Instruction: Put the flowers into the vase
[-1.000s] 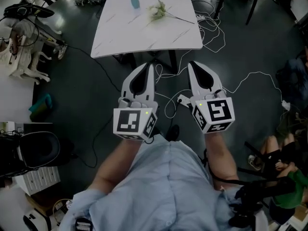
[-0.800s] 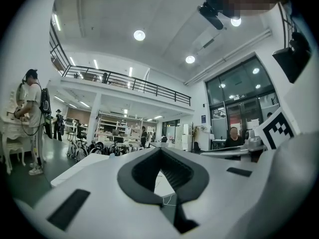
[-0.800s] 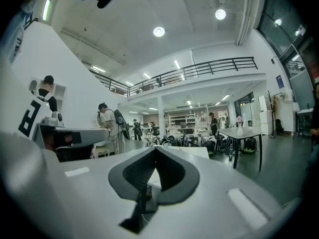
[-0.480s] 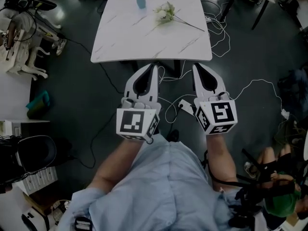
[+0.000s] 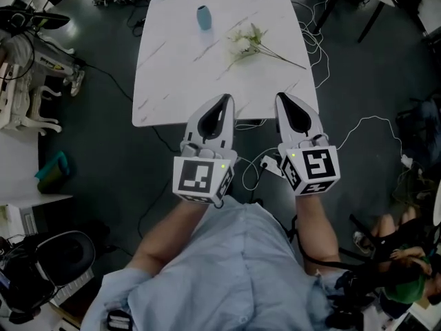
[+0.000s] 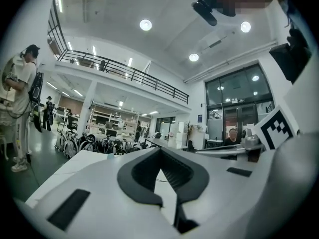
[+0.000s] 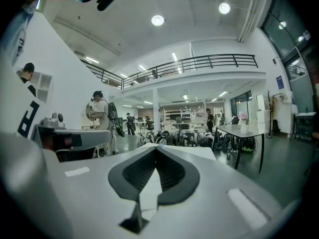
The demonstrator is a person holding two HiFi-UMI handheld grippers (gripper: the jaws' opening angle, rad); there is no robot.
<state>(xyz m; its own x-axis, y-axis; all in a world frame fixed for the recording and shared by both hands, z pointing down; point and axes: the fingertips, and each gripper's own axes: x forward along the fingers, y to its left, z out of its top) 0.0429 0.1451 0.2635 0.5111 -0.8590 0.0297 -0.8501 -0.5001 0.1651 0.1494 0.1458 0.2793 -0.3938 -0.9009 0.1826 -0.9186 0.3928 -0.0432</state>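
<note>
Well ahead of both jaws lie flowers (image 5: 249,45).

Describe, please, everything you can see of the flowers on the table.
The flowers are a small bunch with pale, whitish blooms and green leaves, lying flat on the white marbled table. Their thin stems trail toward the table's right edge. They lie apart from the small blue vase, and nothing holds them.

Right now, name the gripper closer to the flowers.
The right gripper: the flowers lie with stems ending just beyond its tip; the left gripper sits farther left.
</note>
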